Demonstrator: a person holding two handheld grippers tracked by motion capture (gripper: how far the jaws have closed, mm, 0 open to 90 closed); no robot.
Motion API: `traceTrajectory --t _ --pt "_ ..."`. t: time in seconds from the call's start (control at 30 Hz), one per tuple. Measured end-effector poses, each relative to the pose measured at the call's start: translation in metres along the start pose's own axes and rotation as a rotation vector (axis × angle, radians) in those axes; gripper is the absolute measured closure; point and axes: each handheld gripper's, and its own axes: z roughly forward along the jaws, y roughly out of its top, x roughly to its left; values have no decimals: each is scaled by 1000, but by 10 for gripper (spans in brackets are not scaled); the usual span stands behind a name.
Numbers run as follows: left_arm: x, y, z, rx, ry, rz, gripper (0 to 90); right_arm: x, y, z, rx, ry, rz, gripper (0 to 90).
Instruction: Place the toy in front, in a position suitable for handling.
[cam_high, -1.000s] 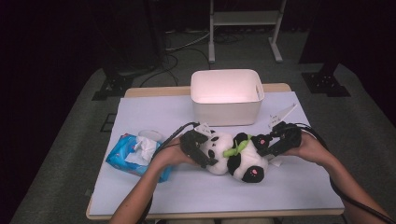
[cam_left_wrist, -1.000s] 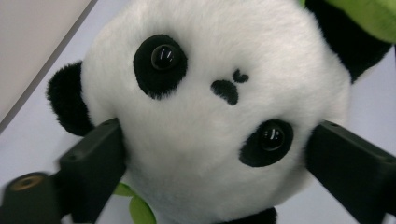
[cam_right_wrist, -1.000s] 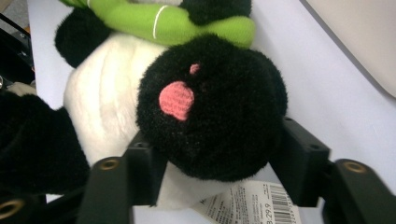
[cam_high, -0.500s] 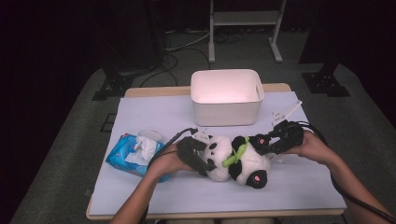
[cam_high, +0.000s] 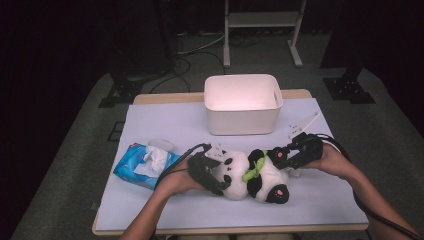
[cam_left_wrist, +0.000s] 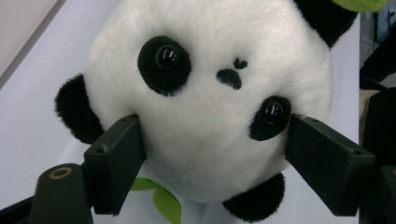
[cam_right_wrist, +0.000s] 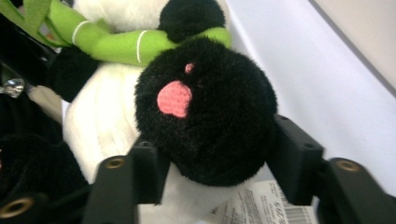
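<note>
Two hand-held grippers are clamped on the toy panda (cam_high: 252, 175) at the tabletop's (cam_high: 165, 120) five o'clock: left hand-held gripper (cam_high: 215, 181) on its head, right hand-held gripper (cam_high: 278, 157) on a foot, both jaws reopened slightly; panda shifted rightward since earlier.

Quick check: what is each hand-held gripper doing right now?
Left hand-held gripper: closed on the panda's head.
Right hand-held gripper: closed on the panda's black foot.

wooden-edged table (cam_high: 165, 98) under a pale lavender sheet (cam_high: 320, 200), on it a white empty bin (cam_high: 242, 117) at the far middle, a blue tissue pack (cam_high: 142, 165) near the left edge with a small clear lid (cam_high: 160, 144) just behind it, and a plush panda (cam_high: 252, 175) lying front centre.
</note>
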Motion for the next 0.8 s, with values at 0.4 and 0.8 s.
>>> traceTrajectory --t 0.4,0.8 --pt "4 -7 -24 -35 21 -11 158 13 17 -31 -47 -20 -43 361" --pt "10 -23 -56 -57 77 -32 108 42 56 -15 9 24 -158 338"
